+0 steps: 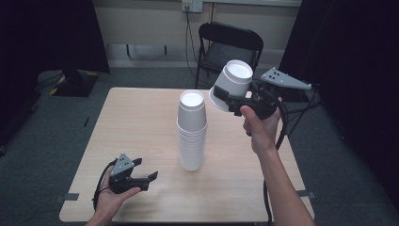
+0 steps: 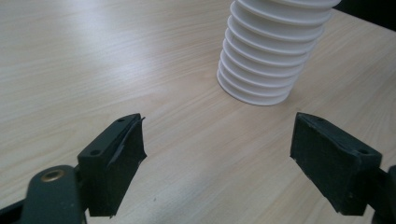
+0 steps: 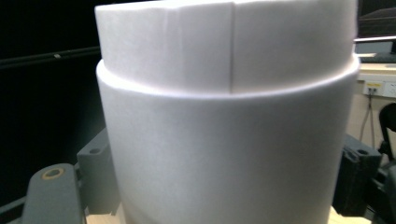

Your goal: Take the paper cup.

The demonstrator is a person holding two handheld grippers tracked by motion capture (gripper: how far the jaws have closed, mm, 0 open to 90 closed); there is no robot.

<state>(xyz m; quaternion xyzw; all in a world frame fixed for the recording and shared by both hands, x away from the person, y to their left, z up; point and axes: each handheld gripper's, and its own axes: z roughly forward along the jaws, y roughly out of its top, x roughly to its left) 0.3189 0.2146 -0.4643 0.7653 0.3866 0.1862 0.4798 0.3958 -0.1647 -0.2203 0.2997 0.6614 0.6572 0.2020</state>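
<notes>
white cup up in the air, stack standing mid-table

and here we are: the right gripper is off the table, held above its far right part, and its jaws are clamped on a single white cup. the cup is tipped over, base pointing up and away toward the far edge, rim low and facing the near left. in the right gripper view the cup sits squarely between the two black jaws, one pressing on each side of its wall, with the narrower band above a ridge.

just left of and below that lifted cup stands the stack of cups, upside down, near the middle of the table, a little toward the right edge. the held cup is clear of the stack, not touching it, its rim just beside the stack's top.

over at the near left corner, the left gripper rests low in the person's left hand, pointing toward the stack. in the left gripper view its jaws stand wide apart with nothing but bare wood between them, and the ribbed lower rims of the stack sit ahead, well apart from the pads.

beyond the far edge, a black folding chair stands on the floor.
</notes>
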